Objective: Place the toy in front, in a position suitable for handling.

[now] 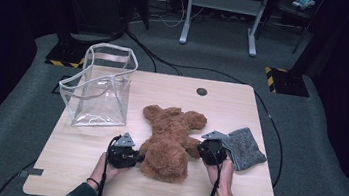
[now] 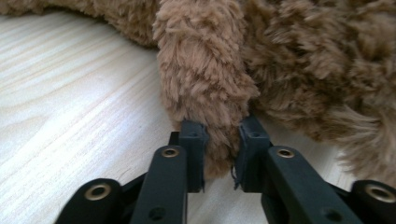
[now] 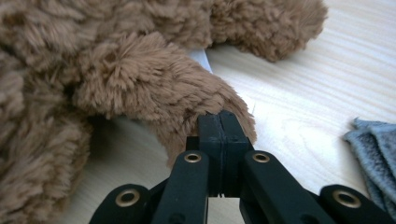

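brown plush limb (image 2: 203, 84) between the left hand-held gripper (image 2: 222, 147) pads (image 2: 194, 140), on pale wooden tabletop (image 2: 70, 116)

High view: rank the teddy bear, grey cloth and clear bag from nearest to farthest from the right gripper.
From the right gripper:
1. Teddy bear, touching, to its left.
2. Grey cloth, just to its right.
3. Clear bag, far left, toward the table's back.
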A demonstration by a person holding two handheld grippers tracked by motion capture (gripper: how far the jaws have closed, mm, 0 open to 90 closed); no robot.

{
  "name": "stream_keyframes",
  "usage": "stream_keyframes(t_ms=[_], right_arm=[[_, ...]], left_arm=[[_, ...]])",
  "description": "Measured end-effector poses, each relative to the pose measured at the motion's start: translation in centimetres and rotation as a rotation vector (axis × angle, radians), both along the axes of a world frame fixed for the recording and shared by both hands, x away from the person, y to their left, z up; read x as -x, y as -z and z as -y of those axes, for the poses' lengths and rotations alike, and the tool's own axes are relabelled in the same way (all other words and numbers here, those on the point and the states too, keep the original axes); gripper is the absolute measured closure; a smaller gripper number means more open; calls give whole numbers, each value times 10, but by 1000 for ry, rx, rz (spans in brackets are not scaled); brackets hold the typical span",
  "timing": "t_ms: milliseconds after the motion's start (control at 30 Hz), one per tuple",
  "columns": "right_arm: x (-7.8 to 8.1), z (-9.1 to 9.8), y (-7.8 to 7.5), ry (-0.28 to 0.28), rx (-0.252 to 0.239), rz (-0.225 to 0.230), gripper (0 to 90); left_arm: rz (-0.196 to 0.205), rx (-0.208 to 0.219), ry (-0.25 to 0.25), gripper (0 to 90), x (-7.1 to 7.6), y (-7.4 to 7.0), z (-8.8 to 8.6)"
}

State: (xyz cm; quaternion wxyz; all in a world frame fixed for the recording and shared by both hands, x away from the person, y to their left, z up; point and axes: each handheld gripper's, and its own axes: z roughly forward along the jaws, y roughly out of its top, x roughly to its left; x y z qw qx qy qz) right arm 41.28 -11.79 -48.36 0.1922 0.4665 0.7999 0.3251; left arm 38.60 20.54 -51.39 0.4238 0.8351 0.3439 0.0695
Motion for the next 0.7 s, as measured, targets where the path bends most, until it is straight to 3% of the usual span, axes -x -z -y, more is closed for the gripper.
stream_keyframes(t_ms=[33,133,233,267,367,400,433,567,600,700], right_arm=[[1,0,2,-3,-6,5,900],[5,3,3,2,-28,-7,893],[7,7,4,-8,-37,-2,842],[8,9,4,-13,-43,-3,819],[10,10,5,-2,-71,-18,714],[10,12,6,-22,-60,-13,682],[11,11,7,-19,-68,-20,608],[10,10,7,-20,-70,-25,501],[9,10,7,-23,-63,-10,466],[9,8,7,-24,-63,-22,387]], left_arm=[[-2,-6,-9,682,-1,-1,-2],[-8,-24,-20,485,-5,-9,-9],[-7,-29,-42,385,-8,-21,-15],[-6,-14,-53,366,-10,-26,-17],[13,-30,-56,301,-17,-39,-20],[24,-30,-65,289,-18,-44,-20],[31,-31,-68,271,-21,-48,-19],[67,-32,-74,244,-37,-63,-10],[73,-44,-75,229,-40,-67,-5],[103,-72,-50,168,-56,-82,15]])
